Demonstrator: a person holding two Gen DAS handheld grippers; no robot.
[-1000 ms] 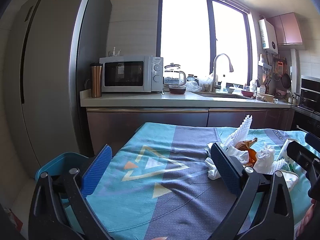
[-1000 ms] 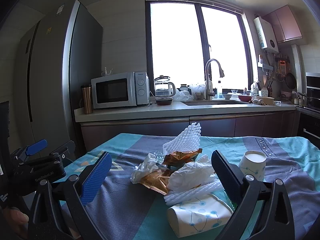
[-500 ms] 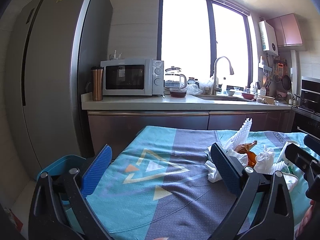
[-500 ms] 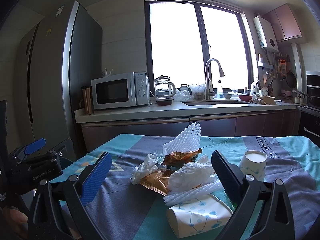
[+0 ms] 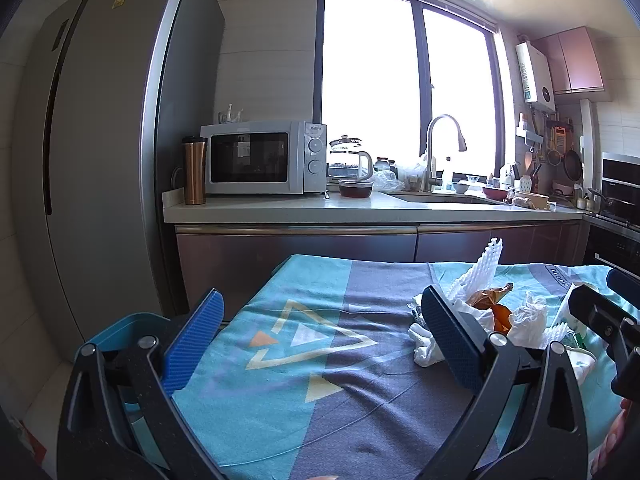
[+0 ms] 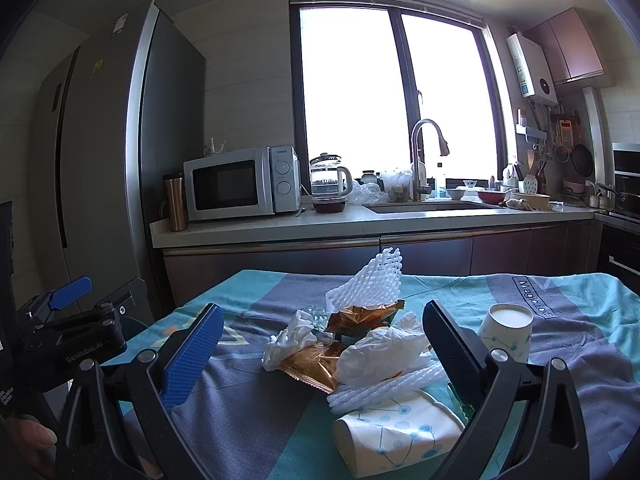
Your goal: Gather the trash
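A heap of trash lies on the teal and grey tablecloth point(image 6: 240, 412): white foam netting point(image 6: 370, 280), brown snack wrappers point(image 6: 360, 314), crumpled tissues point(image 6: 290, 338), and a paper cup on its side point(image 6: 400, 434). An upright paper cup point(image 6: 507, 330) stands to the right. My right gripper point(image 6: 322, 350) is open, its blue pads spread around the near side of the heap, touching nothing. My left gripper point(image 5: 320, 338) is open over bare cloth point(image 5: 304, 344), left of the same heap point(image 5: 488, 308). A teal bin point(image 5: 128, 326) sits below the table's left edge.
A tall grey fridge point(image 5: 100, 140) stands at left. Behind the table runs a counter point(image 5: 360, 210) with a microwave point(image 5: 264, 158), a copper tumbler point(image 5: 195, 171), a kettle point(image 5: 350, 160) and a sink tap point(image 5: 436, 148). An oven point(image 5: 618, 216) is at far right.
The left gripper's view has tilted slightly upward, so the counter sits lower in frame. The right gripper and the trash heap have barely shifted. Both stay open.
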